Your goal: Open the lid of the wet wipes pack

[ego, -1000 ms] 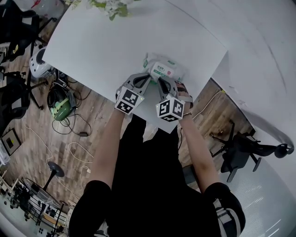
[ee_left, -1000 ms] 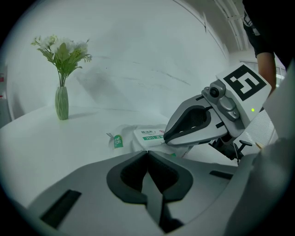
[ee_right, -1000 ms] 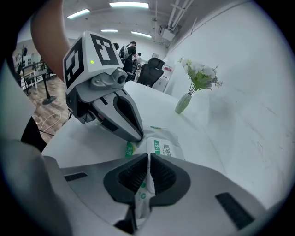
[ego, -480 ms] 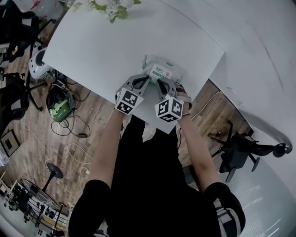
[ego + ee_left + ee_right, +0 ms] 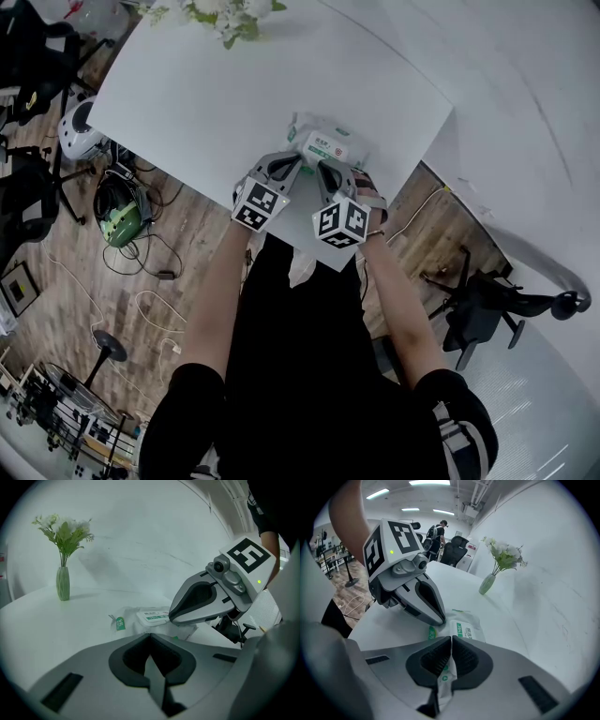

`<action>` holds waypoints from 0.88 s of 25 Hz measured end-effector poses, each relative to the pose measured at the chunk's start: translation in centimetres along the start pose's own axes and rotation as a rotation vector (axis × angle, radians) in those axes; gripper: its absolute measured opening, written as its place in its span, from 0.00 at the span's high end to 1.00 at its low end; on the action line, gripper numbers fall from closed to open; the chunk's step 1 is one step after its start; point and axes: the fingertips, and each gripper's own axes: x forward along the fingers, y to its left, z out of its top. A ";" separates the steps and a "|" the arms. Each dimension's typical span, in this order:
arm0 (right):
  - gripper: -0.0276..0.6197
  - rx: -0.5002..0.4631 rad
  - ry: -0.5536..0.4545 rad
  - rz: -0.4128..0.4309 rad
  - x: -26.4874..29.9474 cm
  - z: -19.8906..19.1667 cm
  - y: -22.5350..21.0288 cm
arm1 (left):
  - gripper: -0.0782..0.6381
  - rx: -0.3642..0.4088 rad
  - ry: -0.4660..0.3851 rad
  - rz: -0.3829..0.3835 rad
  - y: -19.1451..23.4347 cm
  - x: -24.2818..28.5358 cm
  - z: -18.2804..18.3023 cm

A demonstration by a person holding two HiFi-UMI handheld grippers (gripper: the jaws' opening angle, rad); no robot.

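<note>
Our right tool (image 5: 451, 639) is clamped on the near edge of the wet wipes pack (image 5: 323, 142), which lies near the worktop's (image 5: 234, 84) front edge. Our left tool (image 5: 150, 637) is closed on nothing, its tip just beside the lid (image 5: 465, 630). The lid looks flat — opening not yet begun, we judge.

White table (image 5: 234, 103), wooden floor (image 5: 192, 239), black office chairs (image 5: 483, 305).
</note>
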 end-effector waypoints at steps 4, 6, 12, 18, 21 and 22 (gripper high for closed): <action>0.92 0.012 -0.011 -0.004 -0.4 0.2 -0.5 | 0.86 -0.009 0.000 -0.006 0.0 0.2 -0.2; 0.92 0.010 -0.015 -0.004 -0.5 0.3 -0.6 | 0.86 -0.005 0.001 -0.004 0.0 0.1 0.0; 0.92 0.012 -0.025 0.008 -0.8 0.5 -0.9 | 0.86 -0.007 0.005 -0.007 0.0 0.1 0.0; 0.92 0.017 -0.040 0.017 -1.2 0.8 -1.5 | 0.86 -0.014 0.008 -0.014 0.0 0.1 0.1; 0.92 0.016 -0.047 0.017 -1.3 0.8 -1.7 | 0.86 -0.013 0.009 -0.012 0.1 0.2 0.1; 0.92 0.019 -0.051 0.018 -1.3 0.8 -1.8 | 0.86 -0.013 0.009 -0.011 0.1 0.2 0.1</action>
